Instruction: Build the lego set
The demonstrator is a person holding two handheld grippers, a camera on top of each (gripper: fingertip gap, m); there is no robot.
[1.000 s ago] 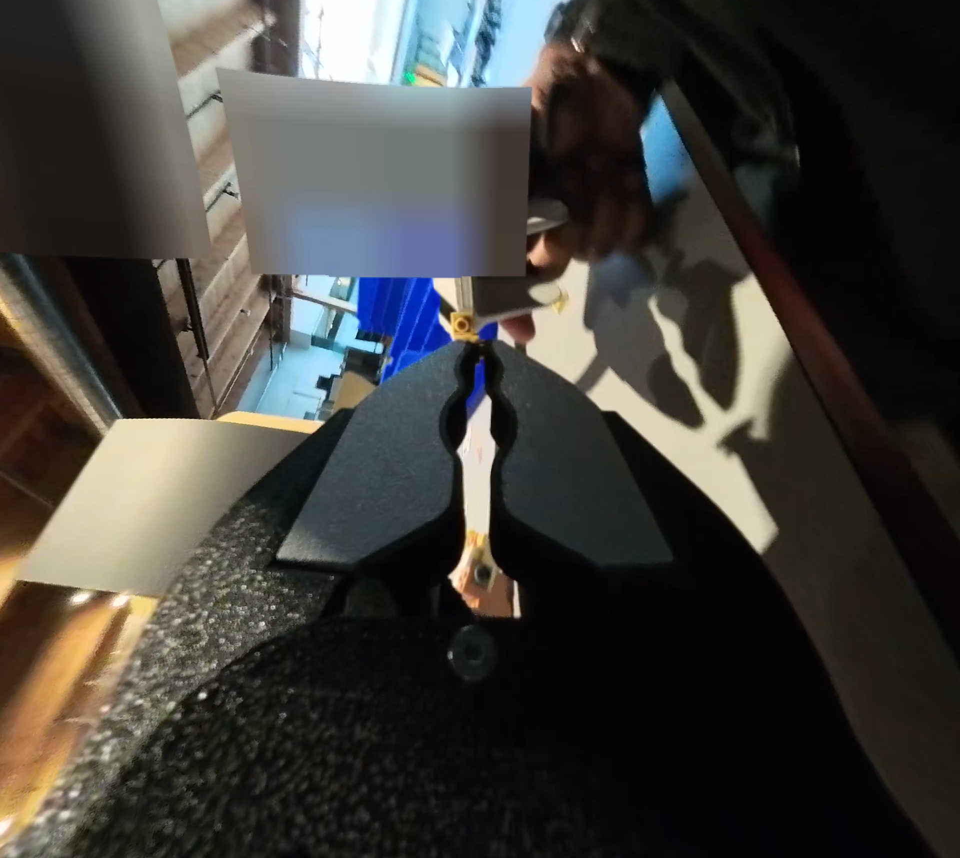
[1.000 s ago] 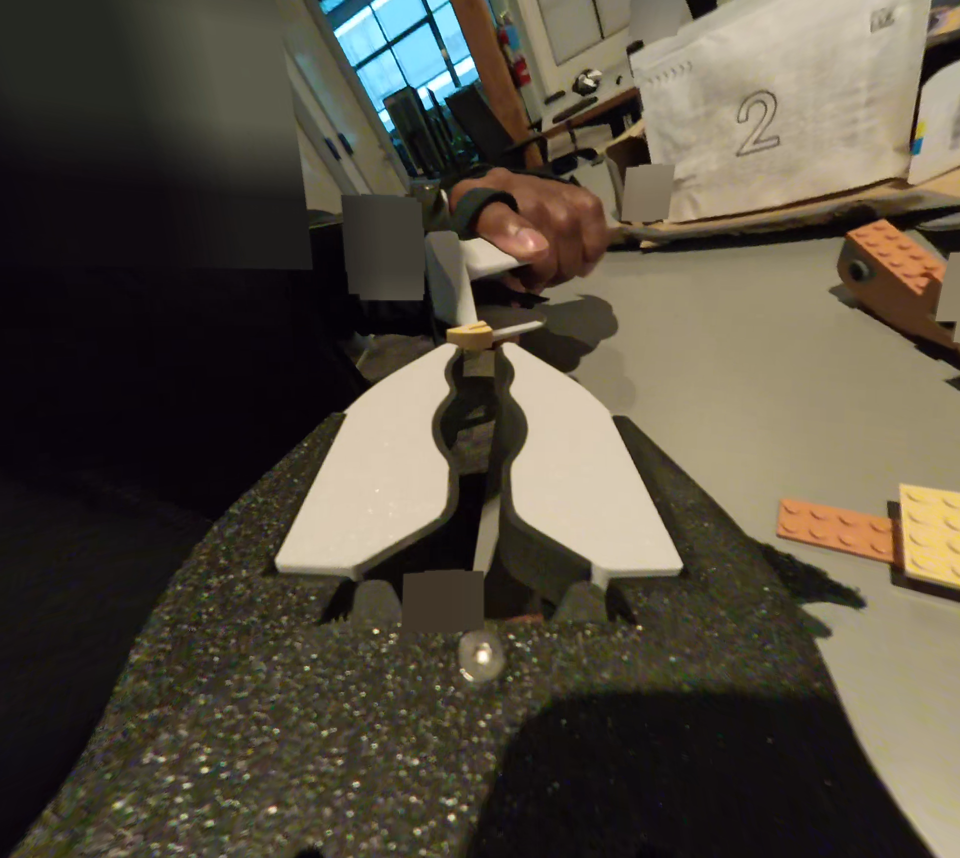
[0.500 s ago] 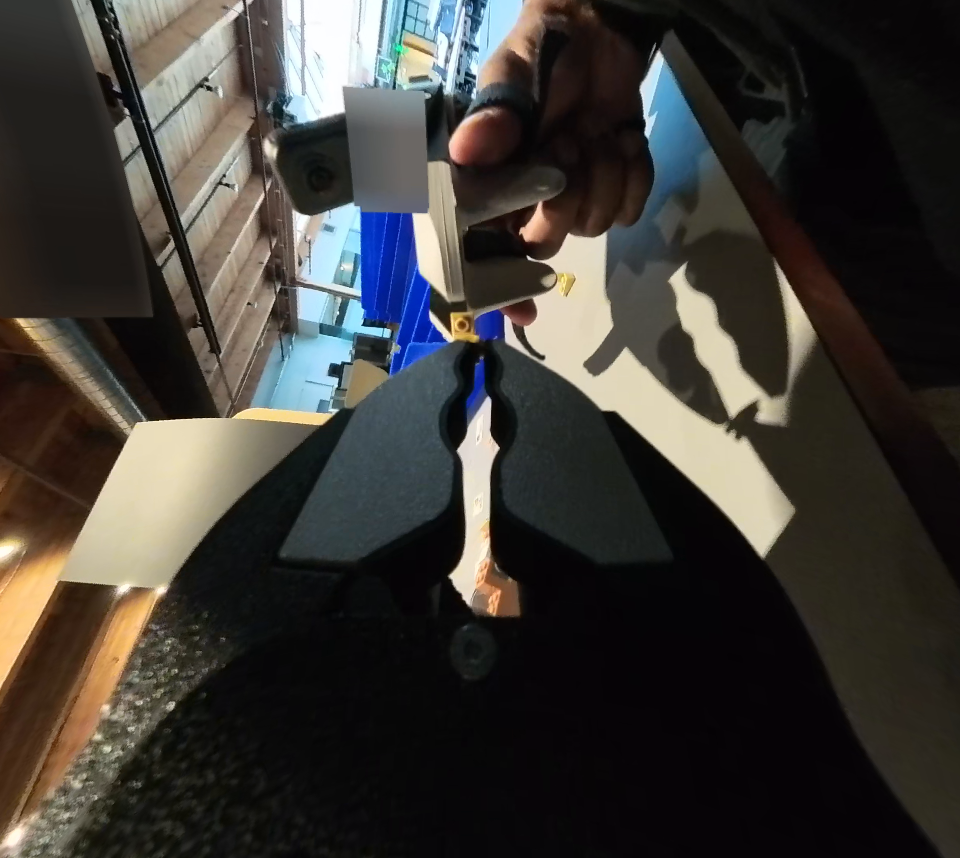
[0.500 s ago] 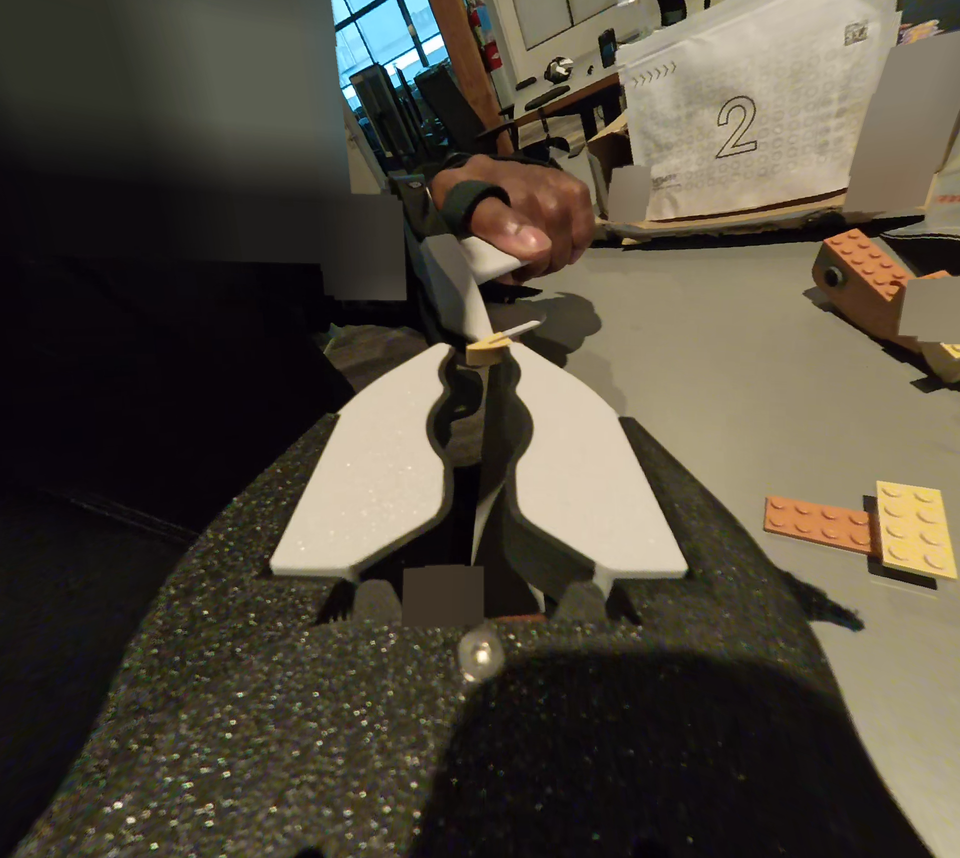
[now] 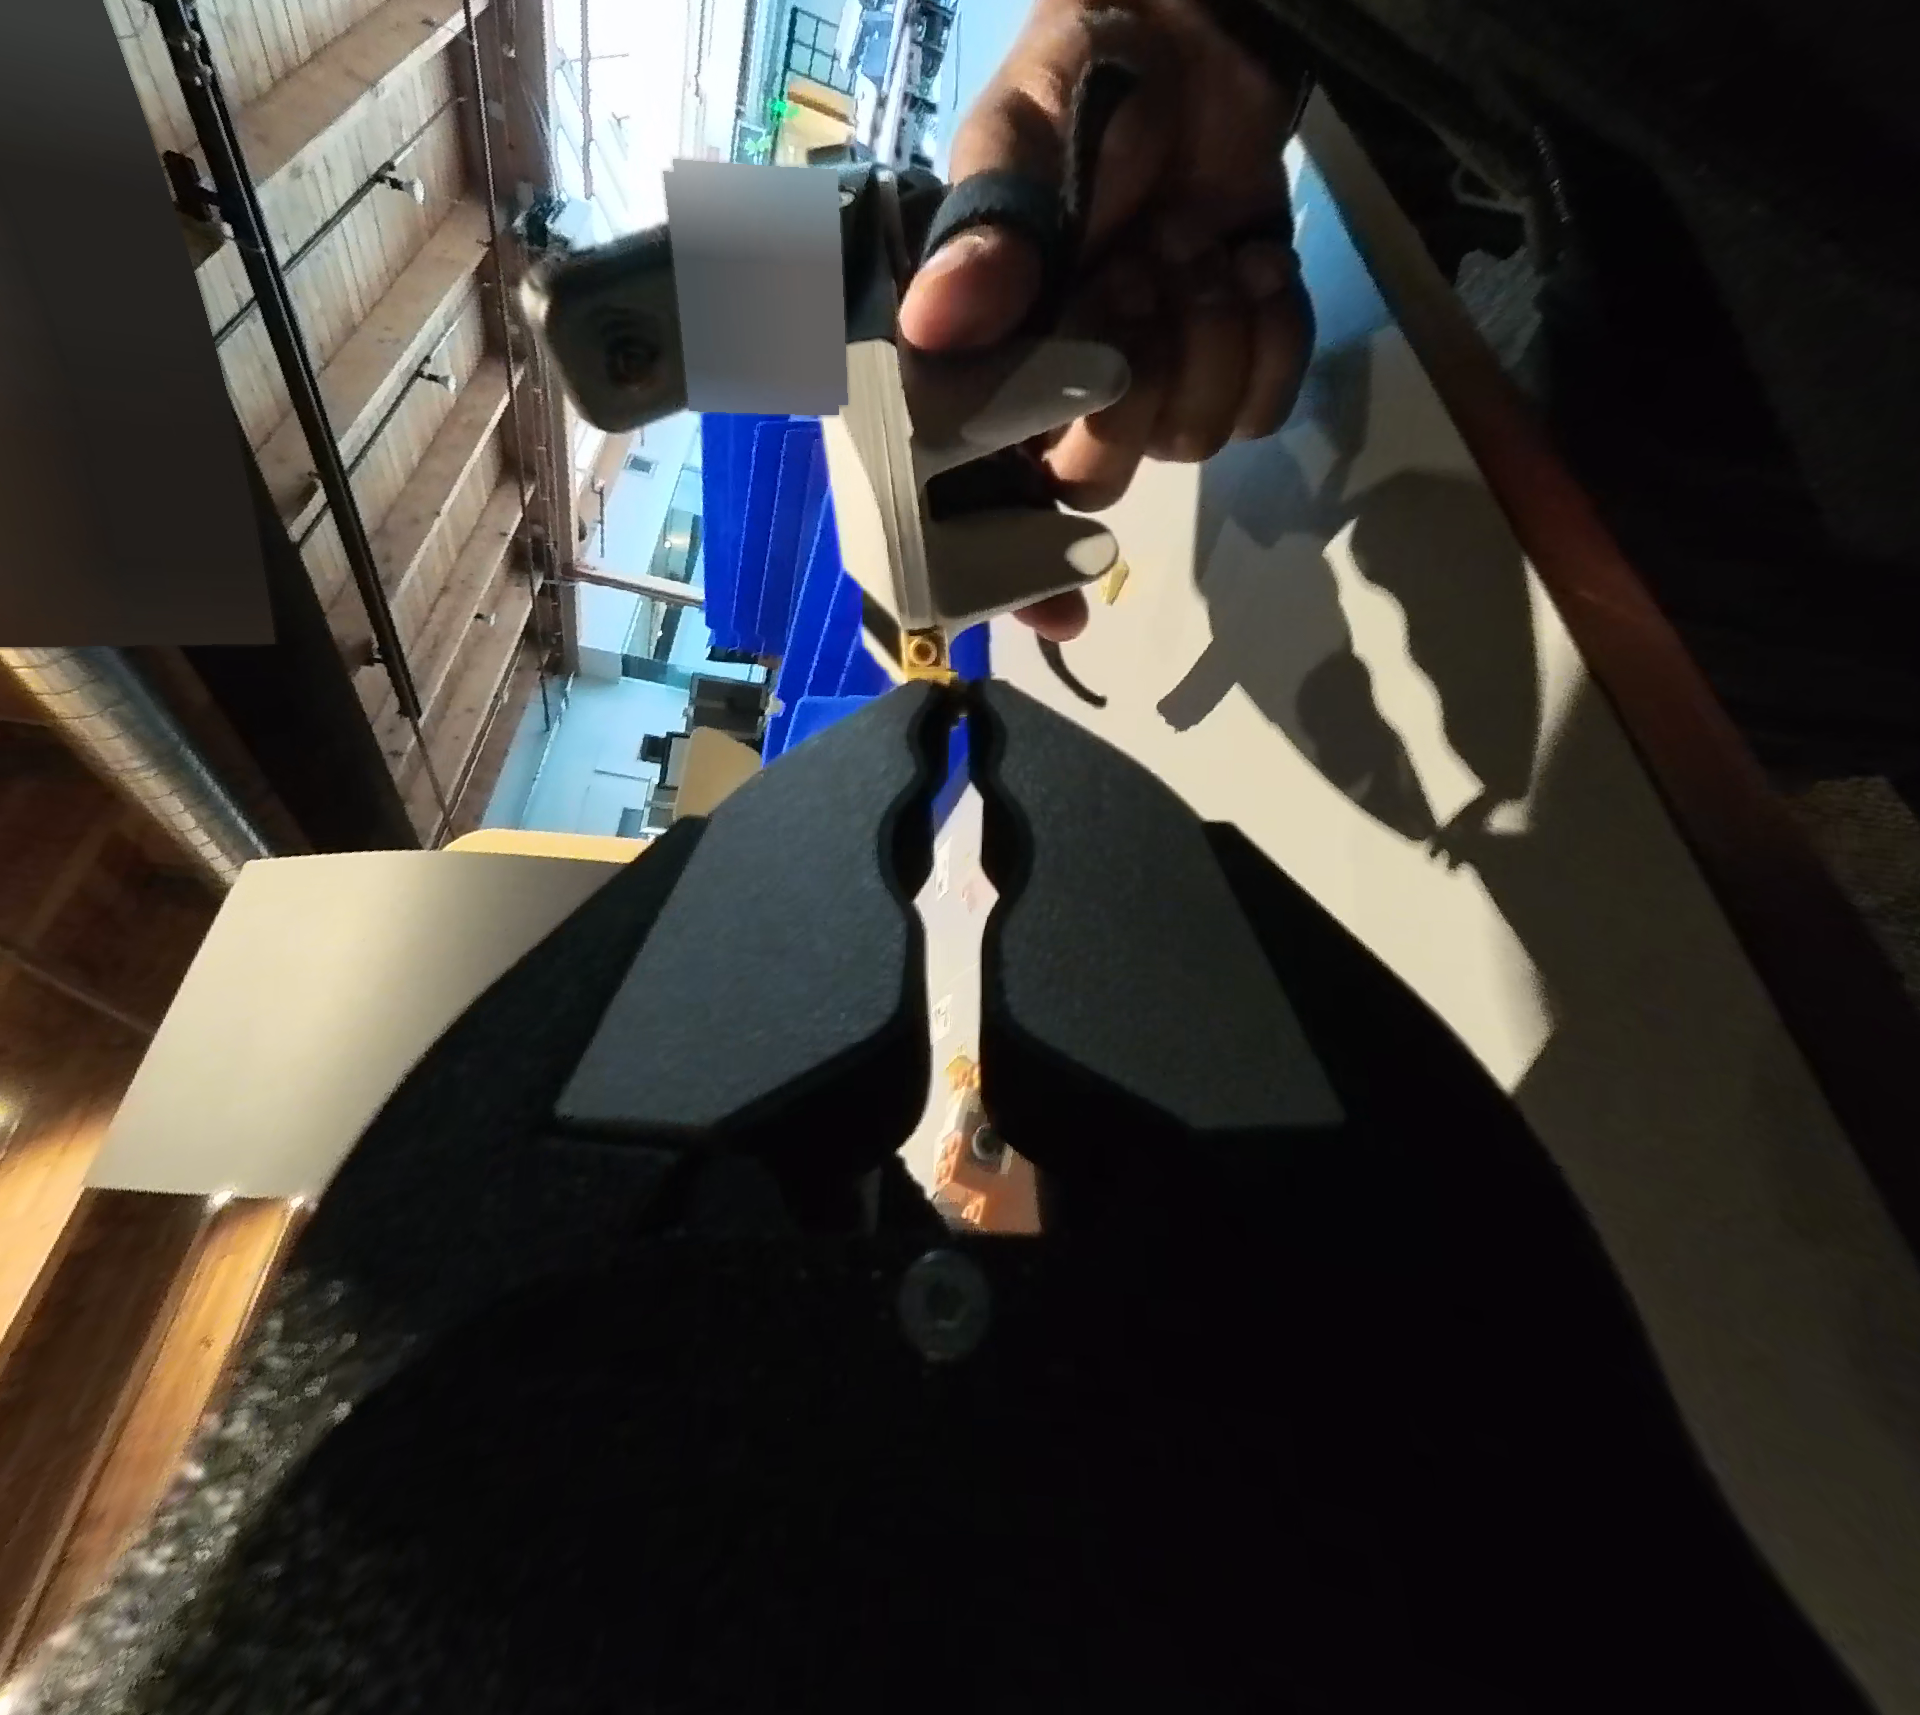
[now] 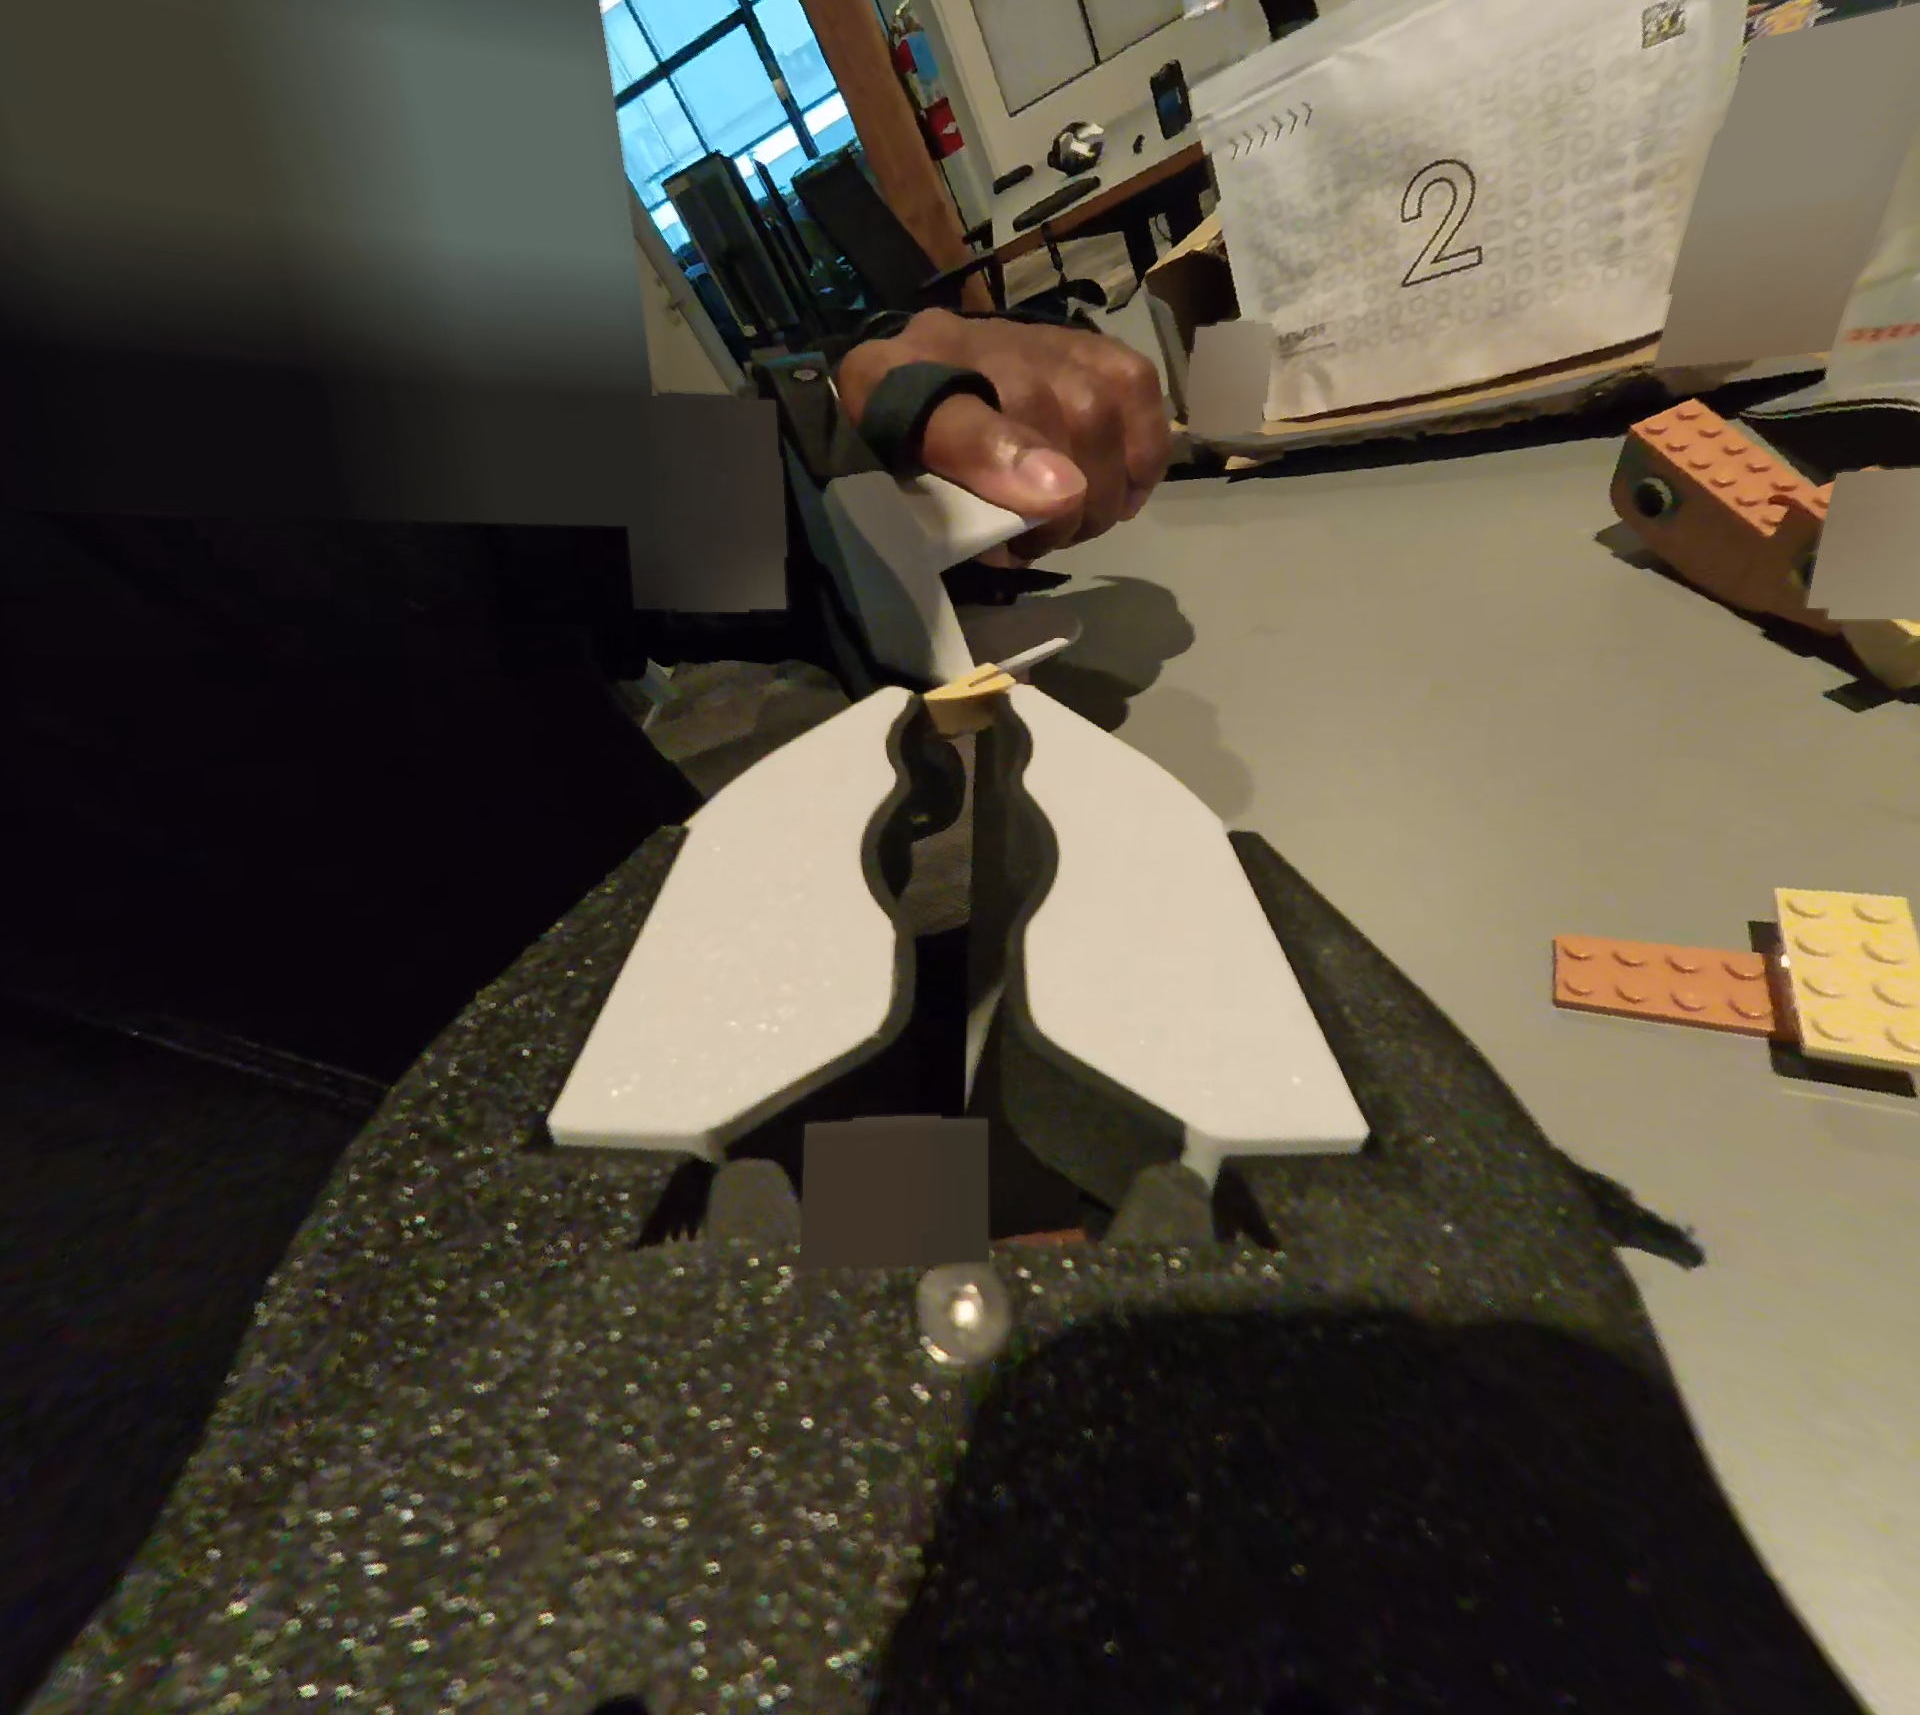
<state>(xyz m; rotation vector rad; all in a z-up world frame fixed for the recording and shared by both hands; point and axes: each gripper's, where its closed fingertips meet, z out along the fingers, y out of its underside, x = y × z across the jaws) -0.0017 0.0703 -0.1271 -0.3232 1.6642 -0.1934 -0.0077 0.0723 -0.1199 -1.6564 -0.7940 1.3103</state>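
Orange plate [image 6: 1662, 983] and yellow plate [image 6: 1849, 979] lie well right, seemingly joined.

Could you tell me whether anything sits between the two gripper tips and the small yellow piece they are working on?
Nothing visible does. The small yellow piece sits right at the tips of the left gripper, and the right gripper meets it from the opposite side, both closed on it in the air above the grey table.

grey table [image 6: 1403, 730] | tall windows [image 6: 717, 44] | wood-plank ceiling [image 5: 343, 107] | blue bins [image 5: 769, 512]
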